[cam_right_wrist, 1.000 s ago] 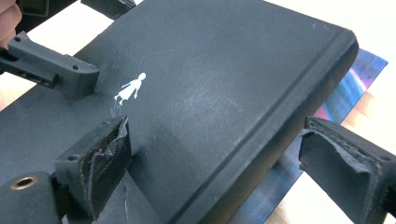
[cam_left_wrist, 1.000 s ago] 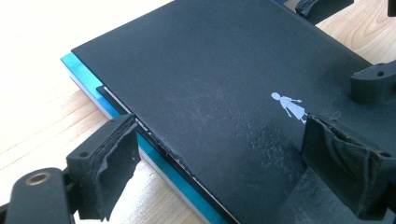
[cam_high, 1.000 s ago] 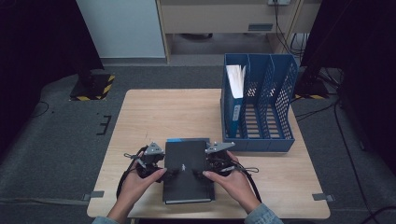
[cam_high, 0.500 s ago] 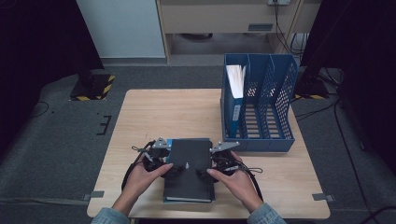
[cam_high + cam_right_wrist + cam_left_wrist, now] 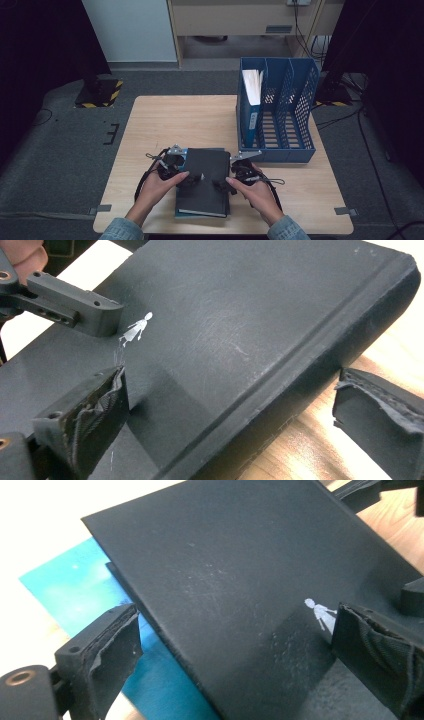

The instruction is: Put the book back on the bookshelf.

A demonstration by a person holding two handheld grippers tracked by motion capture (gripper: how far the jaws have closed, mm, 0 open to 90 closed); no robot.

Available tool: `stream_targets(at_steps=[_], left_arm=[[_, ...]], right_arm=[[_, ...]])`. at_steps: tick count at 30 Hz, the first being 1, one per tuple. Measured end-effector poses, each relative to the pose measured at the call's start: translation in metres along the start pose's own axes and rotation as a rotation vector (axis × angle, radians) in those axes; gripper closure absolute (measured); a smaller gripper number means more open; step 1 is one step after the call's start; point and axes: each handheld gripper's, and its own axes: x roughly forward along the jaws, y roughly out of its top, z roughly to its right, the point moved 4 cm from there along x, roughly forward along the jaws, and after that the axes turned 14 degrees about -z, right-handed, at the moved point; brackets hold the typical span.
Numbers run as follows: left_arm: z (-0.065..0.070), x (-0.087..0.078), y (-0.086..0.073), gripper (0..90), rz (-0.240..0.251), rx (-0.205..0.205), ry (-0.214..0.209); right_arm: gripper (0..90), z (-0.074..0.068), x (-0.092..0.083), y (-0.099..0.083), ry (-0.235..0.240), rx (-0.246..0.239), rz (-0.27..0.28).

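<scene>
- Wooden surface on grey carpet, with a blue file rack at its right edge holding papers in the leftmost slot.
- Black book lying flat near the front edge, on top of a blue booklet.
- Left gripper astride the book's left edge, fingers just opened wider, spread and not pressing.
- Right gripper astride the book's right edge, fingers likewise just opened, one over the cover, one beside the spine.
</scene>
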Motion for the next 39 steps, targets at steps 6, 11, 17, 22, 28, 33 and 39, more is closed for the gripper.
stream_targets(at_steps=[6, 11, 17, 22, 28, 33, 39], left_arm=[[0.002, 0.003, 0.002, 5.1, -0.015, 0.011, -0.029], [0.002, 0.004, 0.003, 5.0, -0.018, 0.008, -0.035], [0.002, 0.004, 0.003, 5.0, -0.027, 0.011, -0.036], [0.001, 0.005, 0.004, 4.6, -0.028, 0.010, -0.044], [-0.001, 0.005, 0.004, 4.2, -0.033, 0.011, -0.056], [-0.001, 0.006, 0.004, 4.2, -0.029, 0.010, -0.060], [-0.003, 0.008, 0.005, 2.8, -0.022, 0.009, -0.075]], right_arm=[[0.2, 0.005, 0.004, 0.000, 0.049, 0.028, -0.003], [0.1, 0.009, 0.006, -0.001, 0.086, 0.051, 0.002], [0.1, 0.012, 0.008, -0.002, 0.127, 0.073, -0.003], [0.1, 0.015, 0.010, -0.003, 0.164, 0.094, -0.008], [0.1, 0.018, 0.013, -0.002, 0.204, 0.115, -0.022], [0.1, 0.020, 0.019, 0.000, 0.255, 0.131, -0.013], [0.1, 0.021, 0.020, 0.000, 0.261, 0.134, -0.002]])
